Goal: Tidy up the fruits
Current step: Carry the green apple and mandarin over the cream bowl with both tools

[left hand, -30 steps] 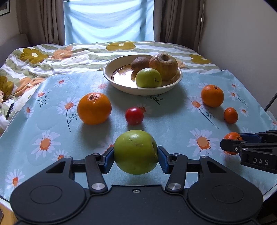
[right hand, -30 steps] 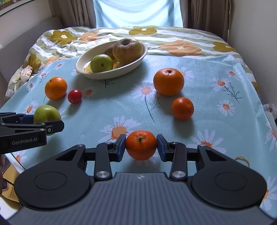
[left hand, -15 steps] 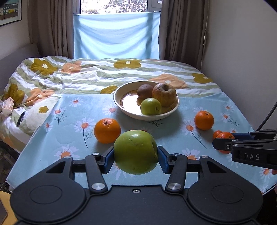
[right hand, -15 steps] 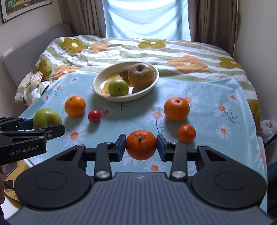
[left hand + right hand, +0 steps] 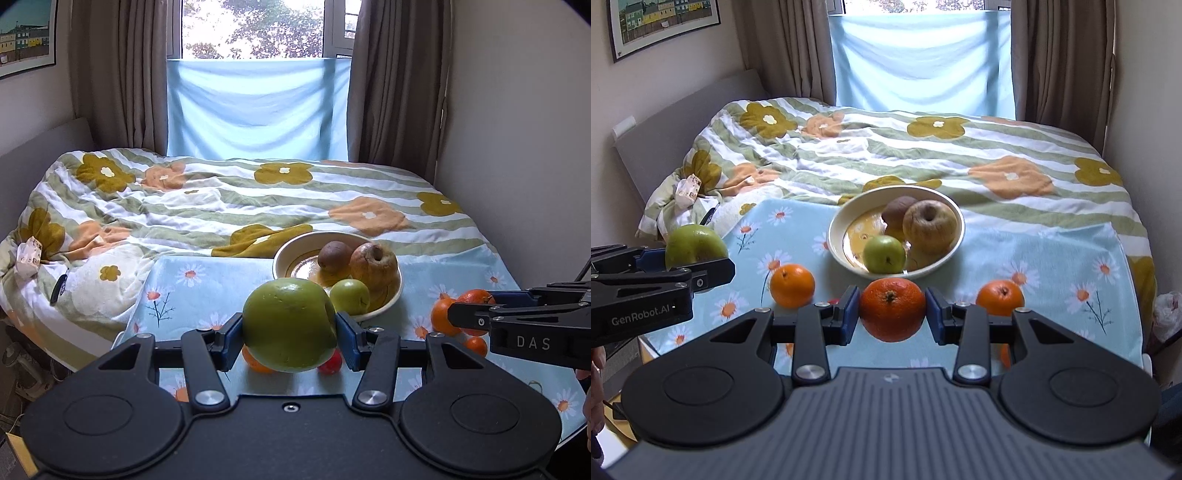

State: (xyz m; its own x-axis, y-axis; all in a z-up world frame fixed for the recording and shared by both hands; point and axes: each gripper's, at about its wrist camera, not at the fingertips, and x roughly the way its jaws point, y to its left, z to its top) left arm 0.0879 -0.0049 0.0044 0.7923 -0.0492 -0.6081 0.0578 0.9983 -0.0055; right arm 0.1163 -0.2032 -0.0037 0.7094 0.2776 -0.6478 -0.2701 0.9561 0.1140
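Over the last second both claws rose and drew back from the table. The left claw [image 5: 290,326] lifted the green apple [image 5: 289,325] until it showed level with the bowl [image 5: 284,254], hiding much of the loose fruit on the cloth. The right claw [image 5: 892,309] carried the orange [image 5: 892,309] up likewise, and the window came into view.

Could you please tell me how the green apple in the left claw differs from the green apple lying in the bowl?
The held green apple is clamped in the left claw, off the table; the bowl apple rests loose in the bowl. The held one looks duller, the bowl one glossier. Both are green and whole.
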